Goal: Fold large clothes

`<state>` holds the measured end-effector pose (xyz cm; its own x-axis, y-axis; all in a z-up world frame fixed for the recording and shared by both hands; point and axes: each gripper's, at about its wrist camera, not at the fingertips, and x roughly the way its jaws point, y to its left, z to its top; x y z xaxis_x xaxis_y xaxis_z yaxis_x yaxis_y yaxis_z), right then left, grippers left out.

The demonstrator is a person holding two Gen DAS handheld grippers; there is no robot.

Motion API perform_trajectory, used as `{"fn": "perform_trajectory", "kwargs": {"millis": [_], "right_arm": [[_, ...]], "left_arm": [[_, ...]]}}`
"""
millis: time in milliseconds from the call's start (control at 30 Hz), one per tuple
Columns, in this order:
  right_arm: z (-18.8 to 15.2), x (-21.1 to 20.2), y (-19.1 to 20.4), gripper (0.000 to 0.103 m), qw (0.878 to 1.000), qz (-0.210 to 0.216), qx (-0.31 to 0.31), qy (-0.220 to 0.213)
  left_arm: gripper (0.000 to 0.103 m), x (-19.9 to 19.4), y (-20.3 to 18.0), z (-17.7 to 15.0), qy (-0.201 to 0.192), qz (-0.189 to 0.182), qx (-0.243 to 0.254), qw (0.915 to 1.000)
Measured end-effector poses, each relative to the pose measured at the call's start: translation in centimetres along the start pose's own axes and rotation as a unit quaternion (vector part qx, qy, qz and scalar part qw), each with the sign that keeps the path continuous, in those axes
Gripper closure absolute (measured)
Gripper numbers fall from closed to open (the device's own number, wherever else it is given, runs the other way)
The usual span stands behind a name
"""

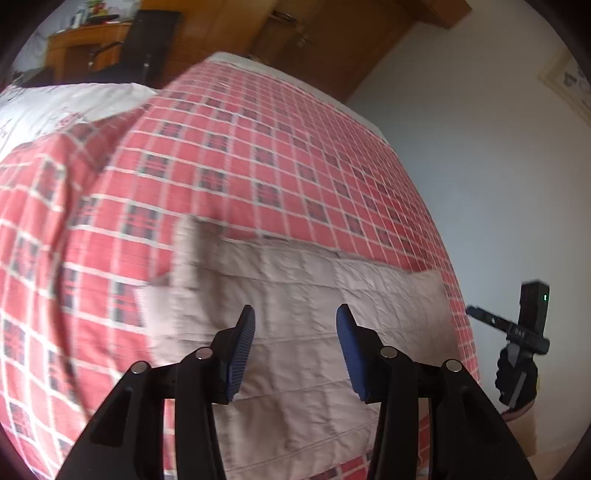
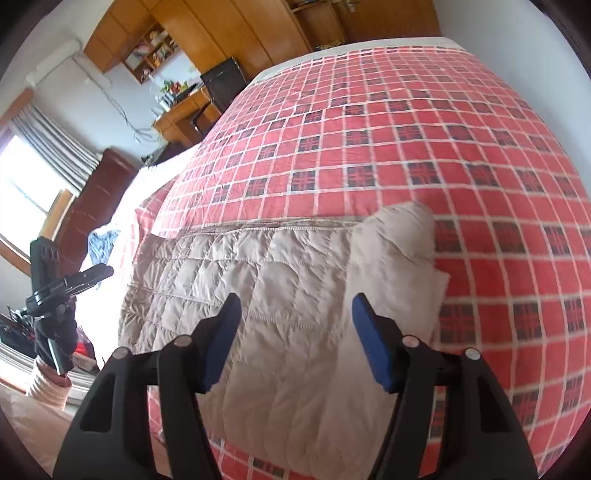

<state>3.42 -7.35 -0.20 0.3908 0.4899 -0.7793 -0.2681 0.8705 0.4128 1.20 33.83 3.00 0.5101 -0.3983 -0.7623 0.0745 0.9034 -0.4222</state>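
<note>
Item: beige quilted padded garment [image 1: 295, 332], lying flat on a bed covered by a red checked bedspread with white grid lines and dark plaid squares [image 1: 240, 155], placed near the bed's near edge; a stitched hem runs across its far side, and a puffy folded part, apparently a sleeve [image 2: 399, 251], lies on top at the garment's right end in the right wrist view. Left gripper [image 1: 295, 350]: black frame, blue ribbed pads, jaws spread apart and empty, poised above the garment with nothing between the pads. Right gripper [image 2: 295, 343]: same build, jaws likewise released and empty, above the garment just left of the folded sleeve part. Each tool appears in the other's view off the bed's edge, held by a black-gloved hand [image 1: 517, 380] with a pale knitted cuff. Surroundings: white patterned bedding [image 1: 55, 107] at the bedspread's far-left side, brown padded headboard [image 2: 96, 206], blue crumpled cloth [image 2: 105, 243] beside it, wooden desk [image 2: 181, 114] with small items, black chair [image 2: 223, 83], wooden wardrobe [image 2: 236, 33], grey striped curtain [image 2: 55, 144] at a bright window, white wall [image 1: 498, 184].
</note>
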Motion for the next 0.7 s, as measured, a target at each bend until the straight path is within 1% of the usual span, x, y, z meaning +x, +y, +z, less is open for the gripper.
{"fn": "perform_trajectory", "kwargs": {"millis": [33,67,133,233,267,333,433,500,567,700], "right_arm": [[0.4,0.4,0.1,0.042,1.0,-0.002,-0.002,0.0],[0.7,0.7,0.3,0.042,1.0,-0.004,-0.002,0.0],[1.4,1.7,-0.2,0.042,1.0,-0.015,0.004,0.005],[1.7,3.4,-2.1,0.042,0.999,-0.037,0.022,0.021],[1.8,4.0,-3.0,0.042,0.998,-0.044,0.029,0.026],[1.4,5.1,-4.8,0.043,0.997,-0.038,0.054,0.036],[0.8,6.8,-7.0,0.05,0.995,-0.042,0.08,0.05],[0.3,8.0,-8.3,0.054,0.993,-0.033,0.098,0.057],[-0.2,8.9,-9.3,0.056,0.992,-0.02,0.115,0.056],[-0.5,8.8,-10.2,0.058,0.988,0.003,0.143,0.05]], "left_arm": [[0.057,0.0,0.0,0.0,0.0,0.0,0.0,1.0],[0.057,2.3,-1.4,-0.5,0.015,0.026,0.015,0.9994],[0.057,4.3,-2.1,-0.9,0.035,0.049,0.02,0.998],[0.057,5.9,-2.1,-1.6,0.047,0.079,0.017,0.9956],[0.057,5.9,-2.1,-1.6,0.047,0.079,0.017,0.9956],[0.057,6.8,-1.7,-1.7,0.054,0.094,0.016,0.994],[0.057,7.7,-1.3,-1.8,0.063,0.109,0.011,0.9919],[0.057,8.1,-1.0,-1.8,0.066,0.114,0.009,0.9913],[0.057,8.2,-0.9,-1.9,0.066,0.118,0.009,0.9908],[0.056,8.1,-1.5,-1.9,0.066,0.129,0.018,0.9893]]}}
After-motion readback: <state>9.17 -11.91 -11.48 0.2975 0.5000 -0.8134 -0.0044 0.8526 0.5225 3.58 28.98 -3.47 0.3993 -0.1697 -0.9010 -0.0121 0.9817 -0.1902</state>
